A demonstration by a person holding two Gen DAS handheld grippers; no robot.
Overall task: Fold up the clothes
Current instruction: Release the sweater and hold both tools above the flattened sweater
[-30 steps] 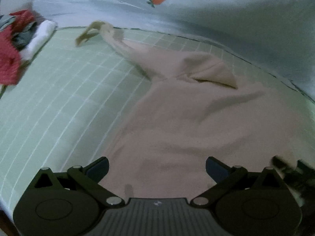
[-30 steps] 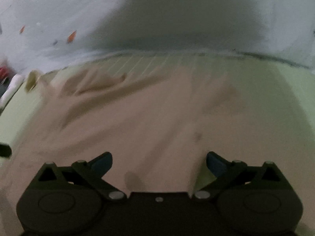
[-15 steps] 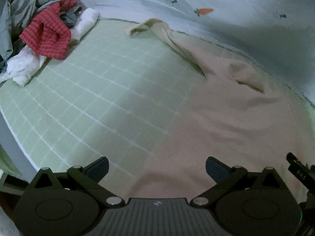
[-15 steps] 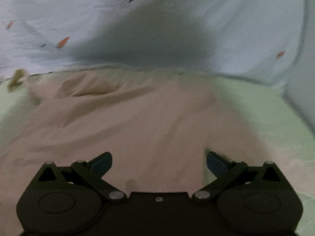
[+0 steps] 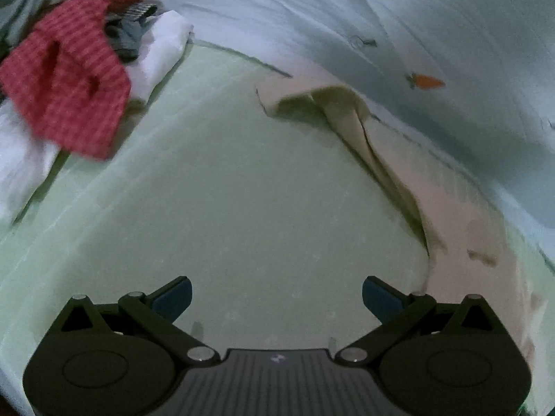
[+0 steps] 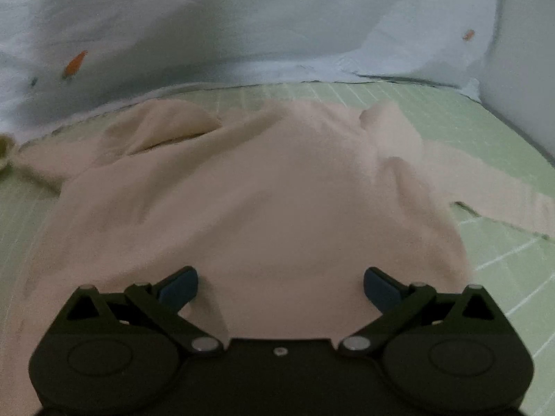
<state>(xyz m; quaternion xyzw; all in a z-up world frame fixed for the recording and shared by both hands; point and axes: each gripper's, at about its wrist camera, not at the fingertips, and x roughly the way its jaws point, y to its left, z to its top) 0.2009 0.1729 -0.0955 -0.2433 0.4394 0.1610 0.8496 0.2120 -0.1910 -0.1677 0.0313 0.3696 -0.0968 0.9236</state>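
A pale pink hooded top (image 6: 249,187) lies spread flat on the green checked sheet (image 6: 513,256), hood towards the far side and one sleeve (image 6: 492,194) running off to the right. My right gripper (image 6: 280,286) hovers open over its lower body with nothing between the fingers. In the left wrist view only the top's left sleeve (image 5: 357,128) and edge (image 5: 464,228) show at the right. My left gripper (image 5: 276,297) is open above bare green sheet (image 5: 242,208), left of the garment.
A heap of clothes lies at the left: a red checked garment (image 5: 69,79), a white one (image 5: 159,52) and grey ones (image 5: 125,34). A pale blue carrot-print cover (image 6: 242,27) rises along the far side.
The left gripper has swung left, off the pink top and over bare sheet, bringing the clothes heap into view. The right gripper has turned right, so the right sleeve now shows. Both stay open.
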